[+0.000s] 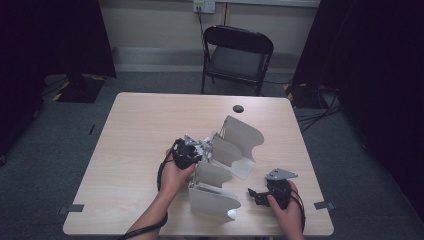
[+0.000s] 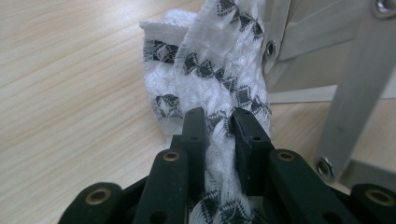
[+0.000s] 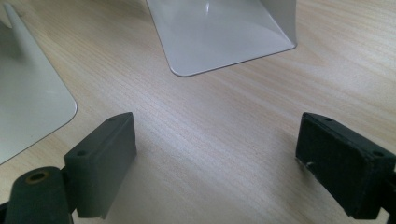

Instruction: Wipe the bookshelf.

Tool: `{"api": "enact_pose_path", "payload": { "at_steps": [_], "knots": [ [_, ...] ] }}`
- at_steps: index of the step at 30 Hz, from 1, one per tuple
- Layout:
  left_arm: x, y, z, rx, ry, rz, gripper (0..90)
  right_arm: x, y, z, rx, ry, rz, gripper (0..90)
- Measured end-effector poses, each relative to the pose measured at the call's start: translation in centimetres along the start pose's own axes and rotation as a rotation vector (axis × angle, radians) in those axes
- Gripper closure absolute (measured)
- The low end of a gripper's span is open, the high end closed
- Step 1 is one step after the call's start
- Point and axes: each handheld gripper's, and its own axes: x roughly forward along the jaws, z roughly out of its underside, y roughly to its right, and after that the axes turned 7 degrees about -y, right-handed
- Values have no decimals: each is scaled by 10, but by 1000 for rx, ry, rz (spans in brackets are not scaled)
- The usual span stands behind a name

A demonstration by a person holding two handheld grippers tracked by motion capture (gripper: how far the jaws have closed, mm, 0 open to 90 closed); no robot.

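Note:
My left gripper is shut on a white knitted cloth with black diamond marks. The cloth hangs beside the left end of a grey metal divider rack, near the middle of the table. The rack's riveted bars stand just right of the cloth in the left gripper view. My right gripper rests low over the wood at the front right, open, with nothing between its jaws. Two of the rack's curved plates lie ahead of it.
The light wooden table has a small black round cap near its far edge. A black folding chair stands behind the table. Dark curtains hang at both sides.

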Motion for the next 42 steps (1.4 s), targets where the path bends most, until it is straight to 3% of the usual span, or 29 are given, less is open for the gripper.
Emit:
{"api": "enact_pose_path", "payload": {
  "at_steps": [10, 14, 28, 37, 42],
  "knots": [
    [-28, -27, 23, -29, 2, -47, 756, 0, 0, 0, -2, 2, -2, 116],
    [-38, -39, 34, -62, 0, -76, 753, 0, 0, 0, -2, 2, -1, 116],
    [-39, -44, 50, -79, -5, -80, 727, 0, -1, 0, -2, 3, 1, 118],
    [-45, -46, 57, -122, 29, -57, 433, 0, 0, 0, -3, 3, 0, 118],
    [-44, -45, 59, -114, 32, -50, 356, 0, 0, 0, -3, 3, -1, 117]
  ]
}}
